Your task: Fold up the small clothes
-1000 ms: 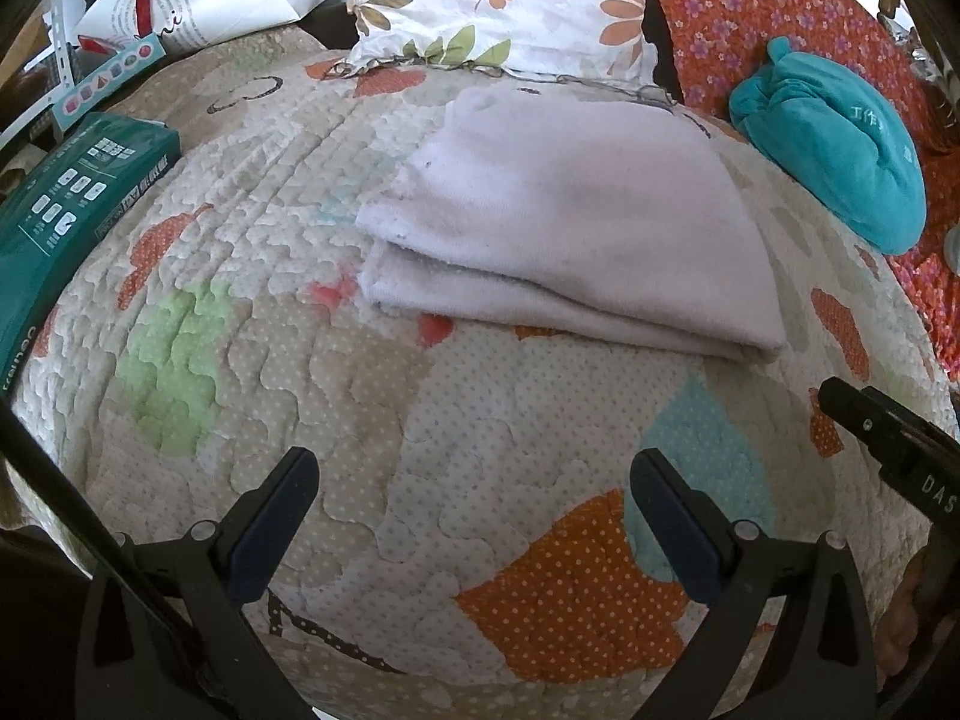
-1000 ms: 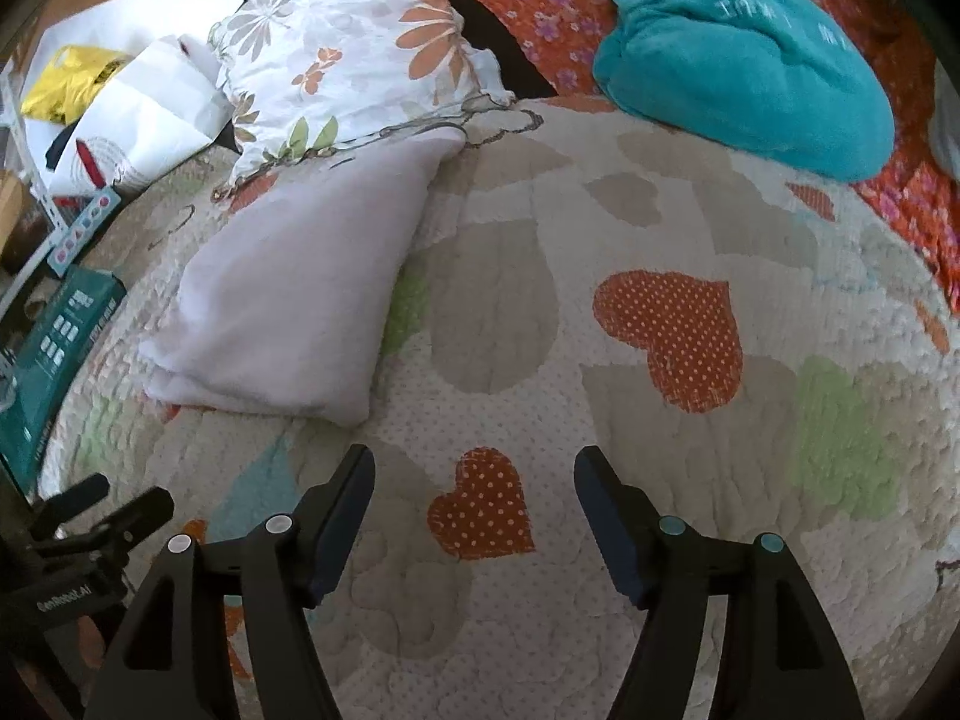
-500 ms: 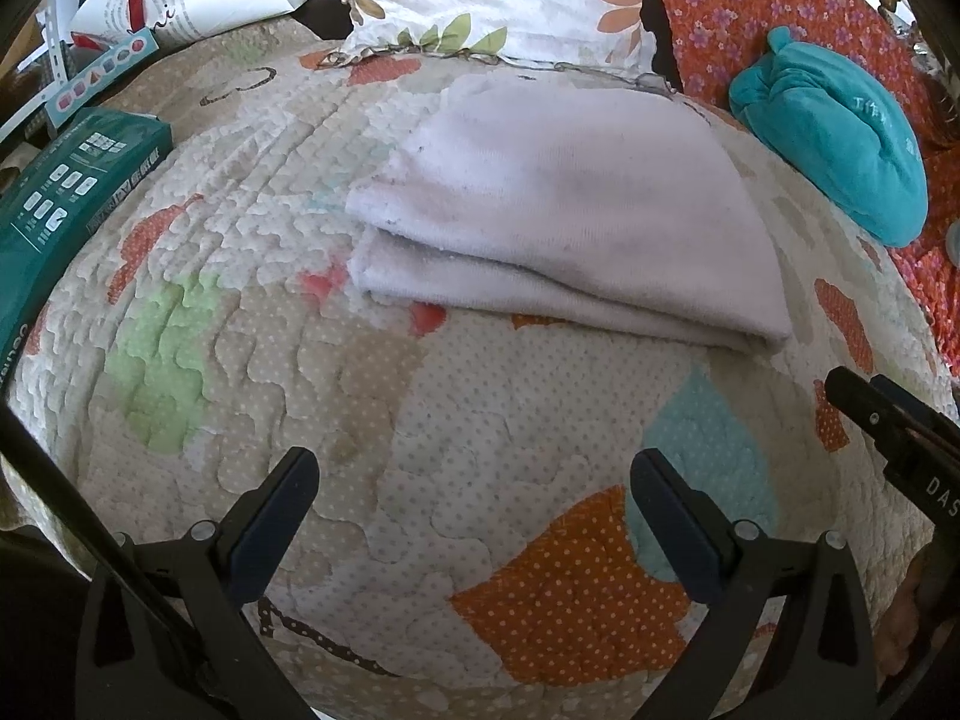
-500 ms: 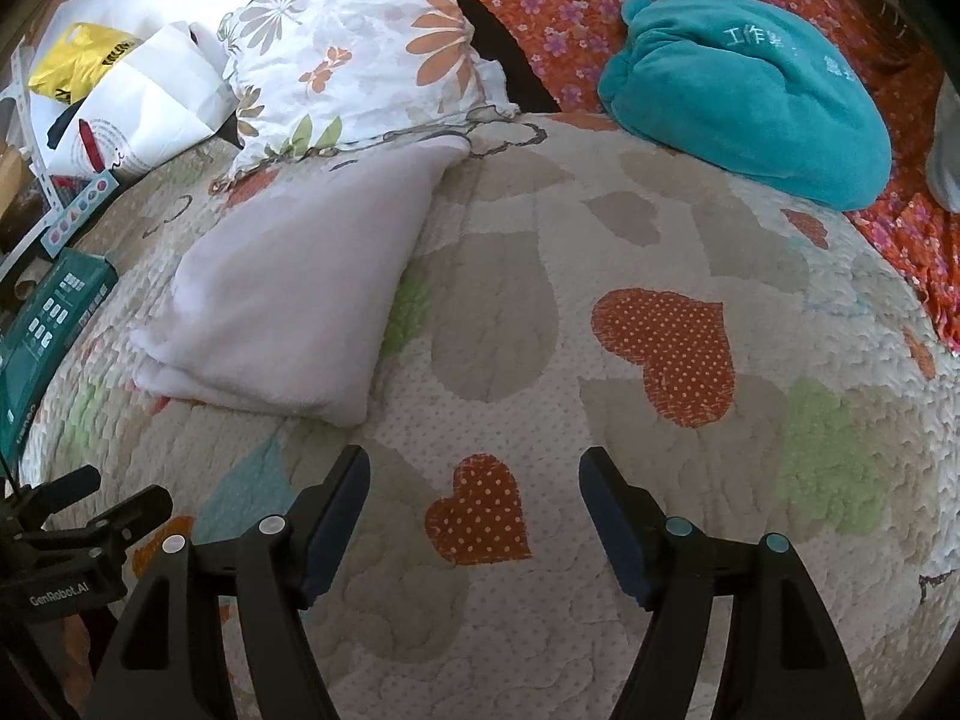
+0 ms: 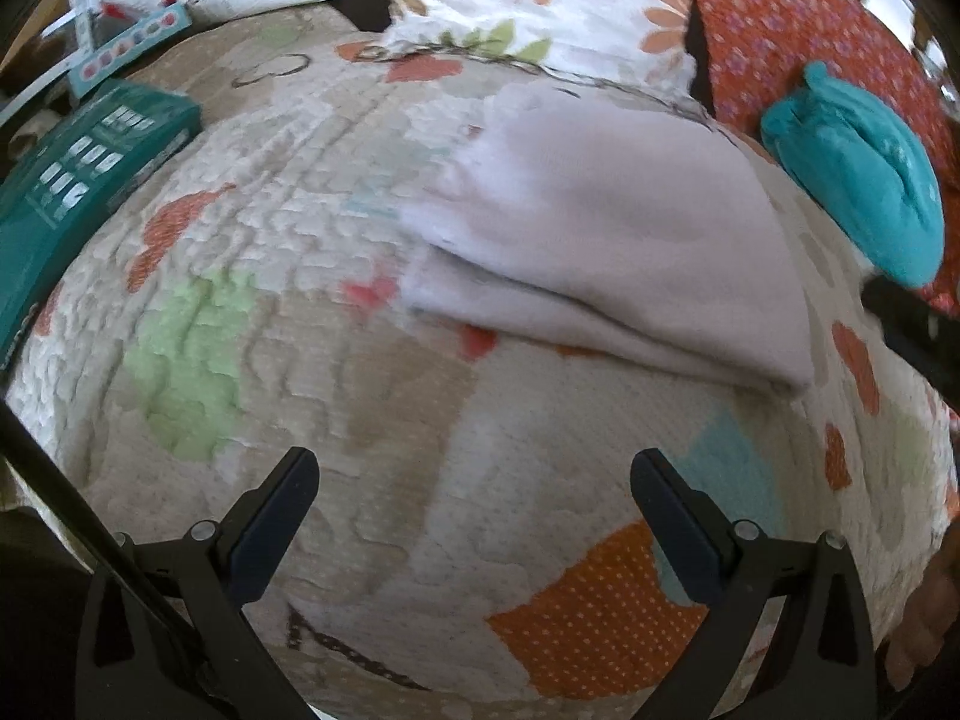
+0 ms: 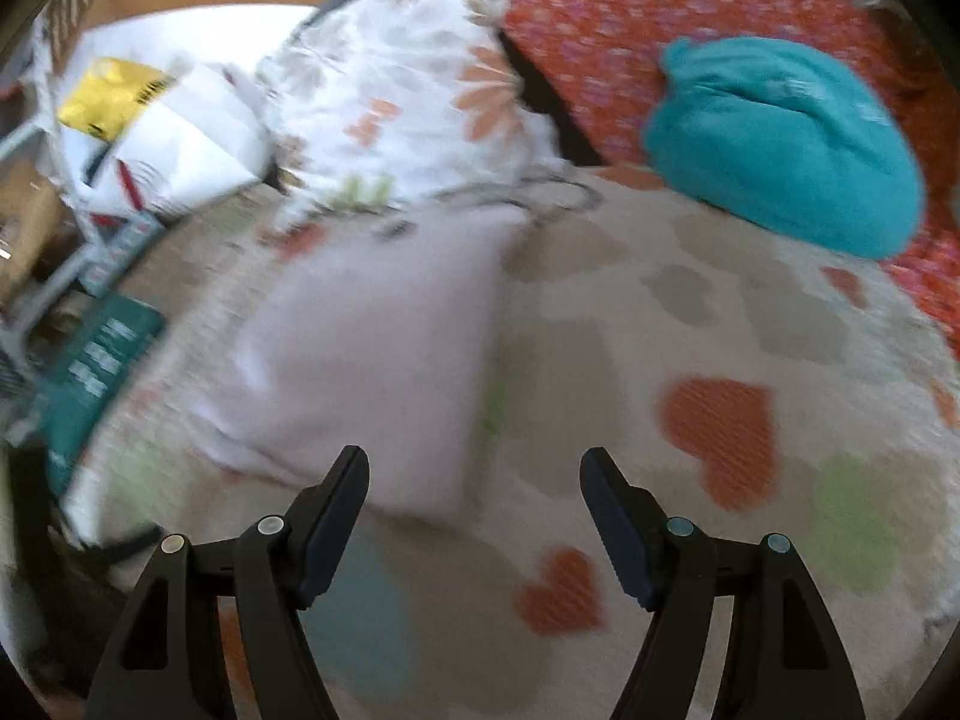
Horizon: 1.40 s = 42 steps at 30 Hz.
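- Pale lilac, soft fleecy cloth (image 5: 606,252), lying doubled over on the quilted bedspread with heart patches (image 5: 372,420), layered open edges toward the left gripper.
- Left gripper (image 5: 474,510): fingers spread wide, nothing between them, hovering over bare quilt short of the cloth's near edge.
- Right gripper (image 6: 474,510): fingers likewise apart and empty, the cloth's near corner (image 6: 420,480) just ahead of the left finger.
- Probably an approach for the next fold: best to pinch both layers together at one corner with each gripper, low to the quilt, without snagging the bedspread.
- Worth lifting evenly and laying one half over the other, edges matched, then smoothing.
- Blur in both views, so exact edges hard to judge.
- Around: crumpled teal fleece bundle (image 6: 786,144) beyond, well apart; floral white pillow (image 6: 408,96) touching the cloth's far end; teal printed box (image 5: 78,180) at the bed's left side.
- Pillow likely to crowd a fold going away from the grippers.
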Each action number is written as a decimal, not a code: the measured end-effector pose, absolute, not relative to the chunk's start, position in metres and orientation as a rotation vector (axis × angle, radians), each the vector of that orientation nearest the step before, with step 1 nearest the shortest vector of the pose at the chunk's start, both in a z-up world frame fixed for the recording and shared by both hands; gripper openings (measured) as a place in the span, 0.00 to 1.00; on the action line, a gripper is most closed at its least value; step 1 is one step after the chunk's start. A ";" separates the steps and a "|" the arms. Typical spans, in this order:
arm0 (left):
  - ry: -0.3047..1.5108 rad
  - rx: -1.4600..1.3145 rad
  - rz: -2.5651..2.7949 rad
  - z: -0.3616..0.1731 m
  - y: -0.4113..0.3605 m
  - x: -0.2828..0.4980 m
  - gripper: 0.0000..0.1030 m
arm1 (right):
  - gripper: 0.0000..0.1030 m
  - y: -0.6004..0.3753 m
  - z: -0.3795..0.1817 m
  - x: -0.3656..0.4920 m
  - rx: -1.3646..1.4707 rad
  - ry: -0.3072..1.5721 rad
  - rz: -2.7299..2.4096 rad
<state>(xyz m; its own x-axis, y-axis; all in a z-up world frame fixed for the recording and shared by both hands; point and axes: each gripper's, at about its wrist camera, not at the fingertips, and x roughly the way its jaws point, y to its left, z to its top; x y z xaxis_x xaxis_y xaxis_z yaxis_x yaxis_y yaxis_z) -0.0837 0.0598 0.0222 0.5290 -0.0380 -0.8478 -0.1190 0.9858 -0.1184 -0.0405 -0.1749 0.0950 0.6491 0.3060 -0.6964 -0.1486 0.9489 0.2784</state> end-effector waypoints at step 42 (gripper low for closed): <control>1.035 -0.207 0.093 0.050 0.101 0.078 1.00 | 0.75 -0.185 0.074 -0.006 0.166 0.998 0.325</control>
